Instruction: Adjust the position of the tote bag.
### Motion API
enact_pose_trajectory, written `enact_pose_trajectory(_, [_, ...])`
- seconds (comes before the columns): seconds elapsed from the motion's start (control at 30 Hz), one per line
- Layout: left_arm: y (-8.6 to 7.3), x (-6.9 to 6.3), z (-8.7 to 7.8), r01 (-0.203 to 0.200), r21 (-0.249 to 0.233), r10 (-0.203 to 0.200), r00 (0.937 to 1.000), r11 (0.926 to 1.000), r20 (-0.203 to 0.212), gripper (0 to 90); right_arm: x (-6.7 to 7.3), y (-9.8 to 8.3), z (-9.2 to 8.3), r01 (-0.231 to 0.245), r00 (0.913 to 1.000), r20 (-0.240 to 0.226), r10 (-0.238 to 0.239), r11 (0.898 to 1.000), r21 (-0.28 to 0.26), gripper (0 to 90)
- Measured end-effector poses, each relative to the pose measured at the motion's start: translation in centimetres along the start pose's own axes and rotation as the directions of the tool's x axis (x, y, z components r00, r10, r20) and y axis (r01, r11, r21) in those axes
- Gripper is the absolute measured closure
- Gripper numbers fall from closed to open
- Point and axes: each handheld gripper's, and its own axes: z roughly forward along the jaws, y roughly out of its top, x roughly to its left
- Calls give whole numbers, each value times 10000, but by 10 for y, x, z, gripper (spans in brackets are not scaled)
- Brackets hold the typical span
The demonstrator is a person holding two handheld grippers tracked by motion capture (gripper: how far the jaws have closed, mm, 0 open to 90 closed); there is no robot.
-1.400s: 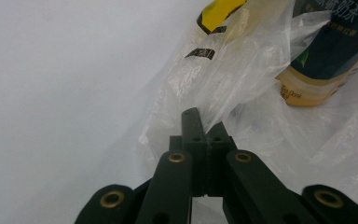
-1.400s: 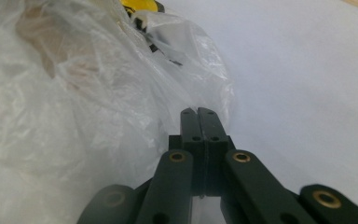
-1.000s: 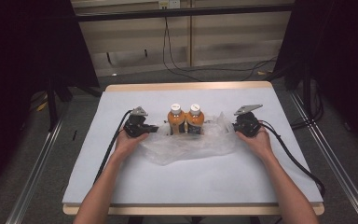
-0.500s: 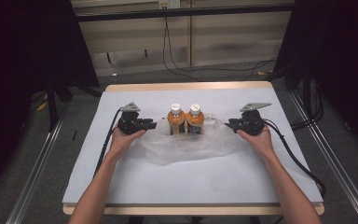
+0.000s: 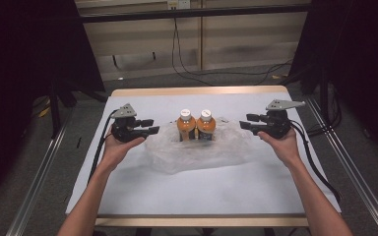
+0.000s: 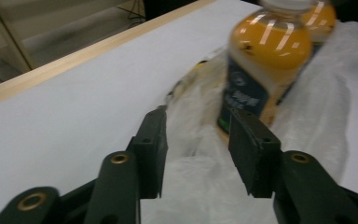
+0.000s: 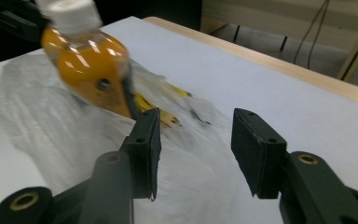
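Two orange-juice bottles with white caps, the left bottle point(image 5: 185, 126) and the right bottle point(image 5: 205, 126), stand upright side by side in a crumpled clear plastic bag point(image 5: 197, 150) at the table's middle. My left gripper point(image 5: 150, 127) hovers left of the bag, pointing right toward it; its jaws have just been opening and nothing is between them point(image 6: 198, 147). My right gripper point(image 5: 245, 122) hovers right of the bag, pointing left; its jaws have likewise just been opening and hold nothing point(image 7: 193, 149). The left gripper view has a bottle point(image 6: 261, 70) close ahead. In the right gripper view a bottle point(image 7: 91, 65) stands up to the left.
The white table top point(image 5: 202, 191) has a wooden edge at the back and front. Black cables trail from both grippers off the table sides. Metal rails run along the floor on either side, and dark curtains flank the table.
Both grippers have let go of the plastic bag, opened, and risen off the table, moving outward away from the bag. The bag and bottles stay in place.
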Motion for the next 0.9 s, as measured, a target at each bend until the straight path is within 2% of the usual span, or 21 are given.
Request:
enact_pose_trajectory(0.03, [4, -10, 3, -203, 52, 201, 9995, 9998, 259, 637, 6, 4, -1, 142, 9997, -183, -142, 9999, 38, 551])
enact_pose_trajectory(0.07, [4, -10, 3, -203, 52, 201, 9995, 9998, 259, 678, 6, 4, -1, 142, 9997, -183, -142, 9999, 38, 551])
enact_pose_trajectory(0.1, [7, -19, 10, -621, 215, 609, 9967, 9978, 538, 696, 19, 10, 1, 467, 9974, -554, -459, 9988, 127, 595])
enact_pose_trajectory(0.13, [7, -19, 10, -621, 215, 609, 9967, 9978, 538, 714, 25, 12, 3, 658, 9953, -722, -644, 9977, 178, 612])
enact_pose_trajectory(0.17, [9, -23, 13, -796, 409, 771, 9953, 9960, 594, 714, 25, 12, 3, 658, 9953, -722, -644, 9977, 178, 612])
enact_pose_trajectory(0.2, [10, -25, 20, -941, 474, 903, 9929, 9944, 773, 736, 31, 14, 6, 850, 9933, -808, -827, 9960, 257, 642])
enact_pose_trajectory(0.23, [10, -27, 25, -923, 532, 877, 9927, 9943, 828, 764, 35, 20, 13, 943, 9915, -941, -898, 9946, 442, 722])
enact_pose_trajectory(0.27, [11, -28, 28, -965, 633, 911, 9924, 9933, 829, 769, 34, 21, 16, 913, 9925, -860, -868, 9946, 490, 750])
enact_pose_trajectory(0.33, [9, -25, 41, -769, 892, 678, 9925, 9930, 1015, 788, 29, 25, 23, 773, 9925, -994, -716, 9955, 546, 791])
enact_pose_trajectory(0.37, [9, -25, 41, -769, 892, 678, 9925, 9930, 1015, 803, 27, 26, 27, 715, 9927, -1017, -648, 9954, 641, 813])
enact_pose_trajectory(0.43, [4, -23, 52, -738, 1410, 571, 9913, 9873, 1188, 822, 22, 27, 36, 678, 9920, -1126, -569, 9931, 957, 831])
enact_pose_trajectory(0.5, [1, -24, 58, -859, 1695, 641, 9894, 9818, 1304, 833, 21, 24, 46, 762, 9909, -1215, -582, 9859, 1491, 848])
enact_pose_trajectory(0.53, [1, -24, 58, -859, 1695, 641, 9894, 9818, 1304, 833, 21, 24, 46, 762, 9909, -1215, -582, 9859, 1491, 848])
enact_pose_trajectory(0.57, [-1, -26, 62, -1011, 1959, 743, 9874, 9754, 1399, 833, 23, 18, 57, 948, 9886, -1328, -705, 9778, 1869, 846])
enact_pose_trajectory(0.6, [-2, -27, 65, -1108, 1987, 814, 9853, 9738, 1505, 833, 24, 16, 59, 946, 9877, -1411, -674, 9761, 1958, 847])
enact_pose_trajectory(0.63, [-2, -28, 66, -1203, 2194, 873, 9842, 9682, 1542, 833, 26, 14, 63, 993, 9869, -1450, -703, 9740, 2036, 848])
enact_pose_trajectory(0.73, [-5, -32, 72, -1379, 2386, 1010, 9819, 9613, 1605, 840, 29, 10, 72, 1063, 9857, -1514, -743, 9706, 2159, 854])
enact_pose_trajectory(0.77, [-5, -32, 73, -1548, 2544, 1165, 9803, 9546, 1595, 840, 29, 9, 75, 1061, 9851, -1561, -720, 9692, 2222, 859])
enact_pose_trajectory(0.8, [-6, -33, 75, -1495, 2524, 1087, 9797, 9560, 1684, 843, 29, 8, 79, 1029, 9848, -1607, -666, 9679, 2292, 860])
enact_pose_trajectory(0.9, [-9, -33, 79, -1721, 2900, 1242, 9765, 9414, 1763, 856, 28, 2, 89, 1186, 9836, -1645, -742, 9529, 2790, 870])
